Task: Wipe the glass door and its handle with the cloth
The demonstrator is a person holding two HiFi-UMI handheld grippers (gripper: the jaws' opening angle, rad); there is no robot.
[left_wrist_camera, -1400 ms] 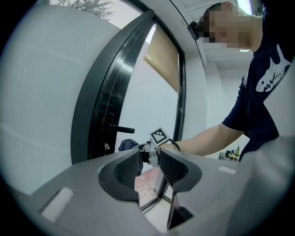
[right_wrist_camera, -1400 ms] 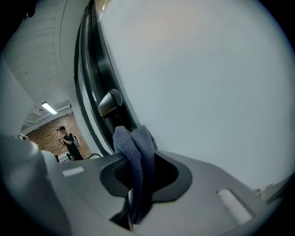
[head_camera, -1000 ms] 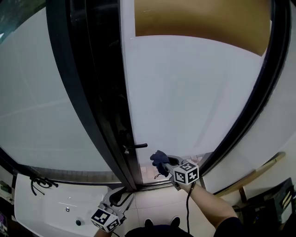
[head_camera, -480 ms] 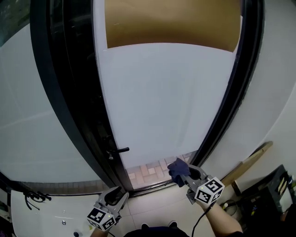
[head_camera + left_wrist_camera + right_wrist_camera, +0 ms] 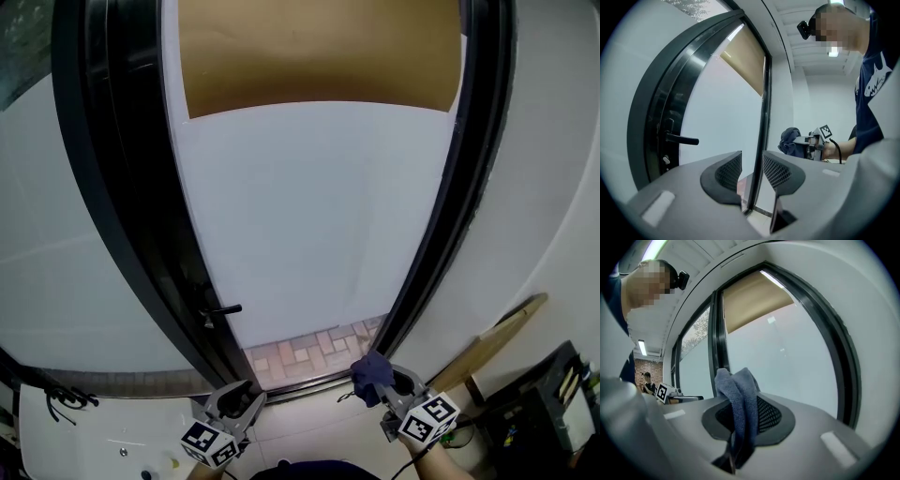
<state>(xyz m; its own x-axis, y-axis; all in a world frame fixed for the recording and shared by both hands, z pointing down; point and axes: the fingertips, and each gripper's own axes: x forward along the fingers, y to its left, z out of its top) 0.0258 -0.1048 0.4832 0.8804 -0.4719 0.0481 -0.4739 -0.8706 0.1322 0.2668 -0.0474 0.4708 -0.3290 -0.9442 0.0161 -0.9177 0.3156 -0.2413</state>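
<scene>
Cloth (image 5: 737,392) is bunching up out of your right gripper (image 5: 740,414) - the jaws are pinching it, with a dark blue fold standing above them and the rest trailing down behind. You are holding that gripper low, near the bottom right corner of the glass door (image 5: 309,216), and the cloth looks to be hanging just clear of the pane rather than pressing on it.

Your left gripper (image 5: 751,171) is carrying nothing: its jaws are standing apart, and only the door's dark edge is showing through the gap. It is hovering low on the left, below the handle (image 5: 220,310) and well apart from it.

Judging by this, no wiping is happening right now. The frosted glass is showing no streaks or damp patches, so I cannot tell whether any part is done - treat both the pane and the handle as waiting for you.

Around you, a black frame (image 5: 122,187) is bordering the door, a tan blind (image 5: 319,52) is covering its top, brick paving (image 5: 305,352) is showing through the clear strip at the bottom, and pale floor tiles (image 5: 314,422) are lying underfoot. A wooden pole (image 5: 492,339) is leaning at the right.
</scene>
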